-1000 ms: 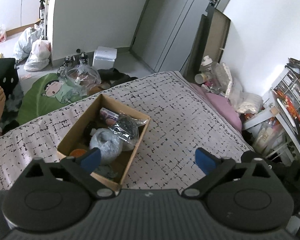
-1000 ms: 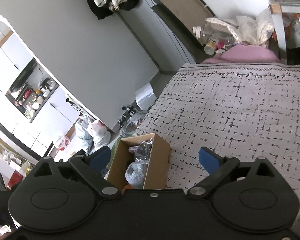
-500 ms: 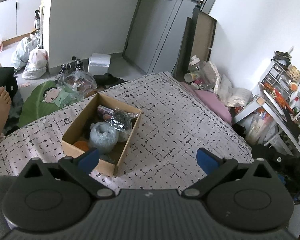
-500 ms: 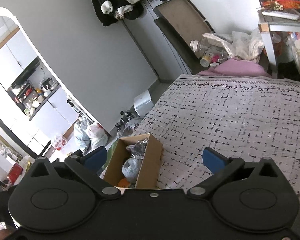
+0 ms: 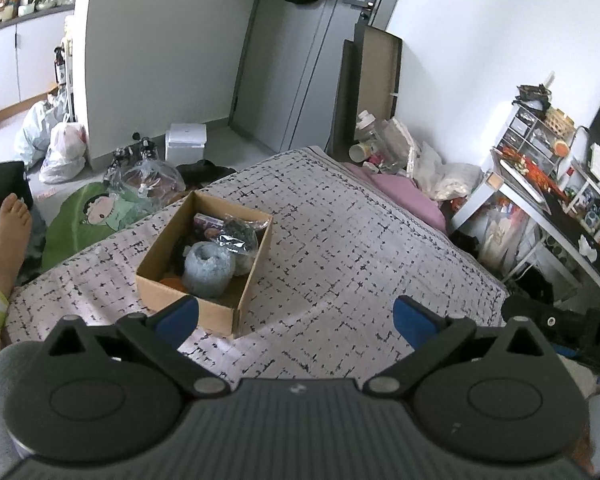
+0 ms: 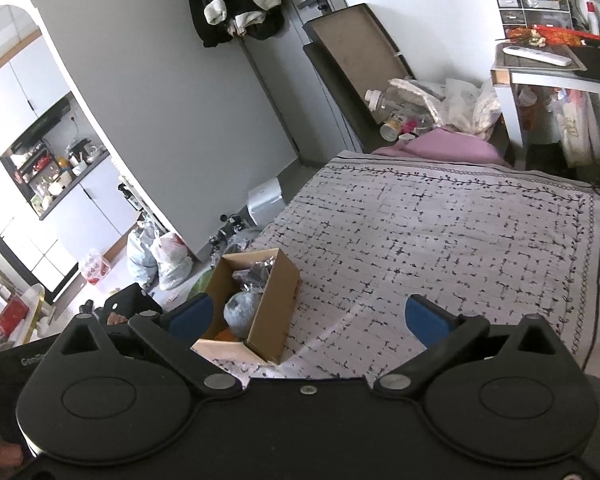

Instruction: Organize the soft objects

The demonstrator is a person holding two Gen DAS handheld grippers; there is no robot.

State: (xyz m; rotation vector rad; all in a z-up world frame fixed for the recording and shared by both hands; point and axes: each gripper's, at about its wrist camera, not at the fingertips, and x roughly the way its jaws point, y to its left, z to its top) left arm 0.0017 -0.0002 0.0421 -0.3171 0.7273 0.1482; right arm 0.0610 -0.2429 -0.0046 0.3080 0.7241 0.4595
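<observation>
A brown cardboard box (image 5: 248,288) stands on the patterned bedspread (image 5: 340,248). In it lie a grey-blue soft roll (image 5: 208,268), a crinkled plastic bag (image 5: 238,236), an orange item (image 5: 171,282) and other small things. The box also shows in the right wrist view (image 6: 278,308), with the grey roll (image 6: 242,310) inside. My left gripper (image 5: 296,320) is open and empty, held above the bed behind the box. My right gripper (image 6: 306,320) is open and empty, high above the bed to the right of the box.
A pink pillow (image 5: 404,196) and bags lie at the bed's far end. A cluttered desk (image 5: 540,200) stands on the right. Plastic bags (image 5: 56,148), a green cushion (image 5: 88,220), a white box (image 5: 186,142) and a person's bare foot (image 5: 4,236) are on the floor left.
Both grippers have pulled back and risen from the box, which now looks smaller and farther. Both stay open and empty. The box's contents have not moved.
</observation>
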